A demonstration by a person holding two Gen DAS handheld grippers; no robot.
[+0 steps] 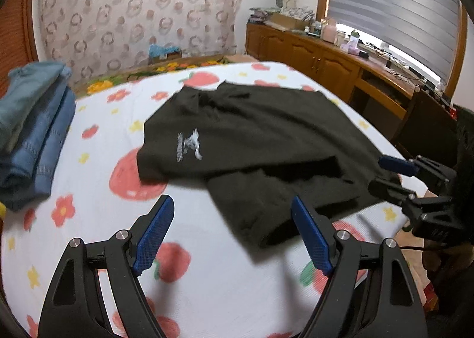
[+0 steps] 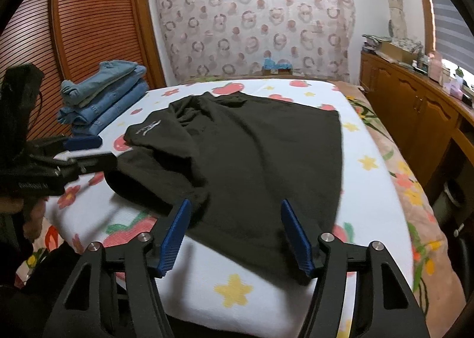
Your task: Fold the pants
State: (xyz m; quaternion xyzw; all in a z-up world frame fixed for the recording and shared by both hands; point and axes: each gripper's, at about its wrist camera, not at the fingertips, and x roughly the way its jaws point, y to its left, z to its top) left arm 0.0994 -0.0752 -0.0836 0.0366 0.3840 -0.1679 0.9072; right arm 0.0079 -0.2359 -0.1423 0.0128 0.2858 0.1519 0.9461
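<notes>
The dark pants lie spread on the bed, partly folded. Their long axis runs from the near edge to the far left, where the end bearing a small white print, too blurred to read, points. The left tool is released above bare bedding beside the near hem. The right tool stands open over the near edge, clenching nothing.

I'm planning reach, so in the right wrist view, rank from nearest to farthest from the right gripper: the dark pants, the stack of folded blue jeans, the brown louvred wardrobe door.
1. Dark pants: spread just ahead of the right gripper.
2. Stack of folded blue jeans: far left on the bed.
3. Brown louvred wardrobe door: behind the jeans, left.
</notes>
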